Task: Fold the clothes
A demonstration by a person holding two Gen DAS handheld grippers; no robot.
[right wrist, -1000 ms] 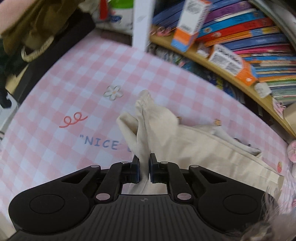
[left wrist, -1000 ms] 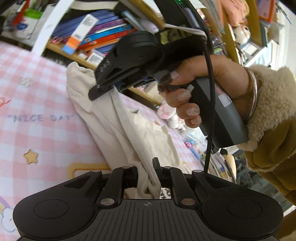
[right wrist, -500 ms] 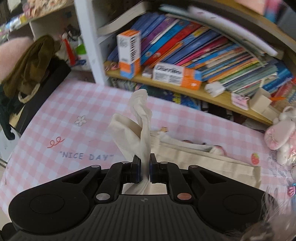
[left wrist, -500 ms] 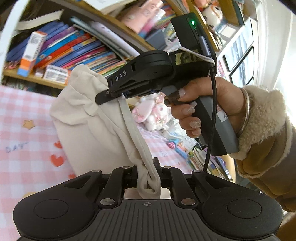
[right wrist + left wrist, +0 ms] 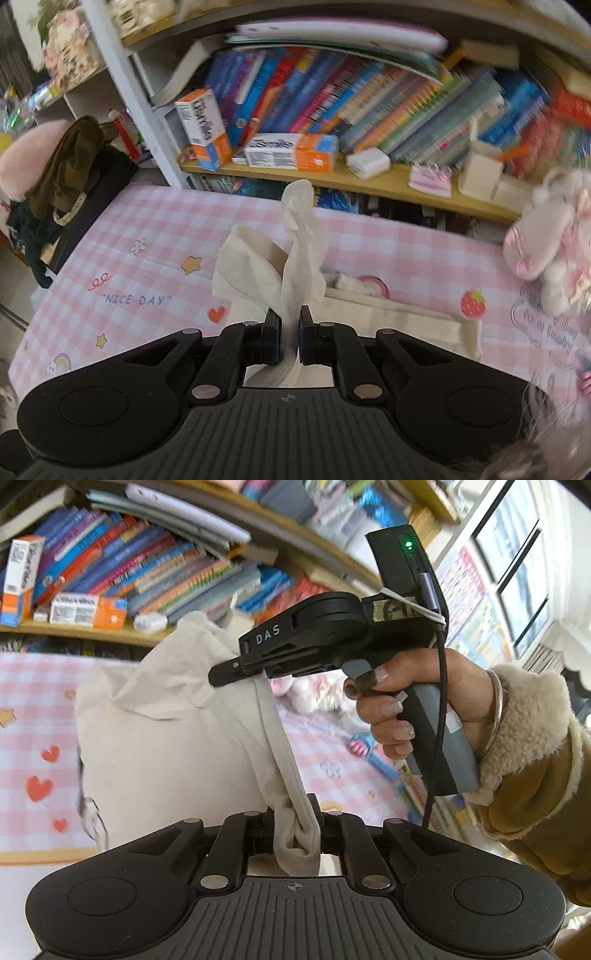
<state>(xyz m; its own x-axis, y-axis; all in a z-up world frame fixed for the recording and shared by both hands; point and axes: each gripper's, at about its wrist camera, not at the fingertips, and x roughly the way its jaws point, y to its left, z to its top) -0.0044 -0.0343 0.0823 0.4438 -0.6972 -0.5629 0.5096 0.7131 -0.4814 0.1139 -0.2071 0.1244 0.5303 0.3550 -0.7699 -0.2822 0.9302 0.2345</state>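
A pink-checked cloth printed "NICE DAY" (image 5: pixel 137 299) covers the table (image 5: pixel 406 254); beyond the jaws a wooden bookshelf (image 5: pixel 332 177) carries leaning books (image 5: pixel 369 99) and two orange-and-white boxes (image 5: pixel 291 151). A pink plush toy (image 5: pixel 546 240) sits off to the right. The cream cotton garment (image 5: pixel 166 738) is lifted above the table, stretched between both tools. The left gripper (image 5: pixel 293 830) has its jaws pinching a bunched cream edge. The right gripper (image 5: pixel 289 334) has its jaws pressed together on a twisted strip. The person's right hand (image 5: pixel 424 701), in a fleece-cuffed sleeve (image 5: pixel 535 757), grips the tool's handle with a finger on its trigger.
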